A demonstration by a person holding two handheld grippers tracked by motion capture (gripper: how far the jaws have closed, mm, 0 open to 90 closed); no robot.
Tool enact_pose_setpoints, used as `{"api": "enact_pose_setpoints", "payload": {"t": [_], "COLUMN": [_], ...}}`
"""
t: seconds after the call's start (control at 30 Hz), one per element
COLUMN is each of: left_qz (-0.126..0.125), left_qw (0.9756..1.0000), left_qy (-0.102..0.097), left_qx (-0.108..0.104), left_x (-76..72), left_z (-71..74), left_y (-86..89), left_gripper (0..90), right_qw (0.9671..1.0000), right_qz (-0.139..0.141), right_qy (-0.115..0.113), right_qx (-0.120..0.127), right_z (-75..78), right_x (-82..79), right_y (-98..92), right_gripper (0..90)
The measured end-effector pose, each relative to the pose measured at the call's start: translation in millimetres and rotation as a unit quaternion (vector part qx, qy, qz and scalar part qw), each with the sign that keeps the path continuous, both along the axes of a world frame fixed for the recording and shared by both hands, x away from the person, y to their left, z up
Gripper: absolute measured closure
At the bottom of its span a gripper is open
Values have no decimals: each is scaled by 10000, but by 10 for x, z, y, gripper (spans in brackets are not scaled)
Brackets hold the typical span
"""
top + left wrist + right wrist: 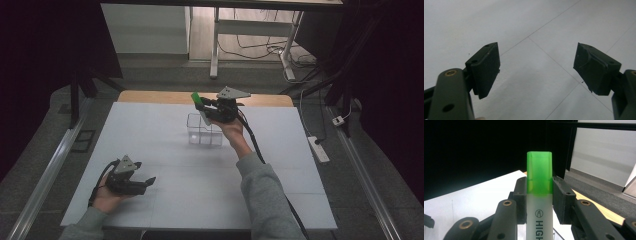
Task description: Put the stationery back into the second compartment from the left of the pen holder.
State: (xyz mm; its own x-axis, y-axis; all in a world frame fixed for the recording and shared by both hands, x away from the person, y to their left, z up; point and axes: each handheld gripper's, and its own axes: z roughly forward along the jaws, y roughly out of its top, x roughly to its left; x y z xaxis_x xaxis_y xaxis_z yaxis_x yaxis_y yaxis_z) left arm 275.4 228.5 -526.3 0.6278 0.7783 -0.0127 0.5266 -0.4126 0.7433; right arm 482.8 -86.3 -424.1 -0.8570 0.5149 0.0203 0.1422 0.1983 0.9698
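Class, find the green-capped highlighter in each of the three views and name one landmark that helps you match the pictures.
High view: the highlighter sits above centre, held in the right gripper over the clear box, green cap uppermost.
Left gripper view: not in this picture; the open jaws of the left gripper face the white table.
Right gripper view: centre, upright between the jaws.
Shared landmark: the white table.

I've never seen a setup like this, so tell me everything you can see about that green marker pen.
The highlighter has a translucent green cap over a frosted whitish plastic body printed with black letters "HIGH" and a small round logo. The cap is on. The right gripper holds it, one black finger pressing each side of the body just below the cap, cap end pointing away from the hand. In the high view it hangs above a clear plastic box at the table's far side.
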Motion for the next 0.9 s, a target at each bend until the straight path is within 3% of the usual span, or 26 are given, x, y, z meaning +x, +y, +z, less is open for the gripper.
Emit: {"api": "enact_pose_setpoints", "payload": {"t": [0.5,0.67,0.9], "left_qz": [2,18,6], "left_qw": [10000,10000,10000], "left_qy": [2,6,-7], "left_qx": [3,3,9], "left_x": [-3,-4,-9], "left_z": [-5,-8,-6], "left_y": [7,14,14], "left_gripper": [213,213,213], "right_qw": [9998,9999,9997], "right_qz": [-121,-121,-187], "right_qy": [22,12,35], "right_qx": [161,101,-133], "right_z": [-96,-133,-131], "right_x": [121,134,100], "right_y": [26,50,39], "right_gripper": [666,660,538]}}
